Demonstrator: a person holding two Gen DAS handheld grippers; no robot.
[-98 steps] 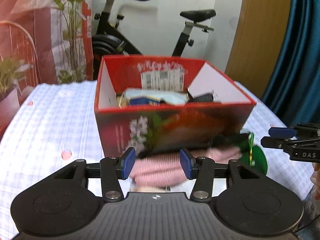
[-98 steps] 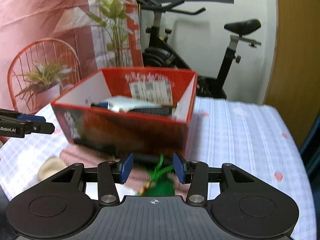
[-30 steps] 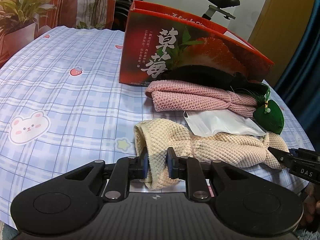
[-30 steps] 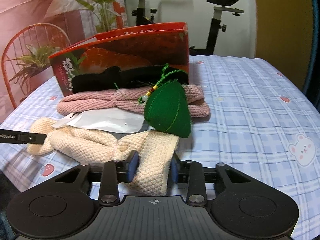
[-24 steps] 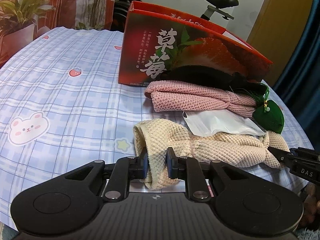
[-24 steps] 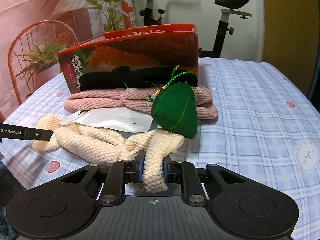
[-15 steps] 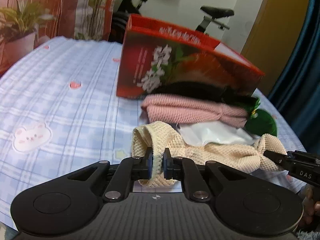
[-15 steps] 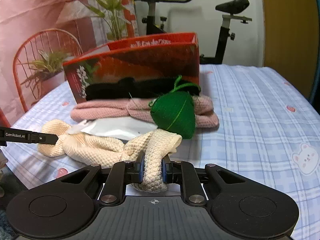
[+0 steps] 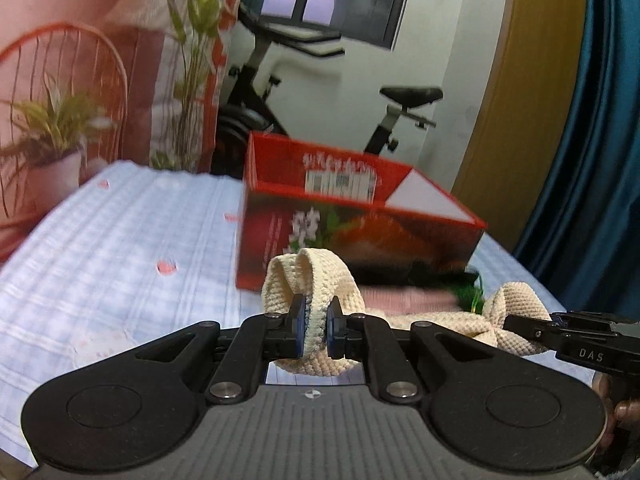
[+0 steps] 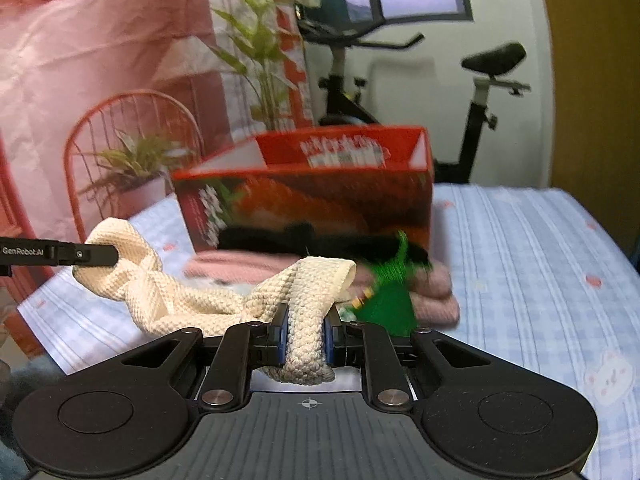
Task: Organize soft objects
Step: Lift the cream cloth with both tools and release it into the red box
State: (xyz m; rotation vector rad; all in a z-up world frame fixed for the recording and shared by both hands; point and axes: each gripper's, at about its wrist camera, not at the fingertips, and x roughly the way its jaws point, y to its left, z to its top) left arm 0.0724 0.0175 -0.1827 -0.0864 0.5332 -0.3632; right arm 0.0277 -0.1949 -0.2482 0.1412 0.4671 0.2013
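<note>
the cream band (image 9: pixel 316 280) is pinched at one end by the left gripper (image 9: pixel 316 326) and at the other by the right gripper (image 10: pixel 305 336), held above the table (image 10: pixel 520 240) before the box (image 9: pixel 360 232). it looks soft, light and floppy, so sagging is likely; the ends seem best gripped.

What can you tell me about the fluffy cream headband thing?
The cream headband looks like soft waffle-knit cloth, twisted into a knot in the middle. The left gripper pinches one looped end, the right gripper the other, and it hangs between them in front of the red box.
</note>
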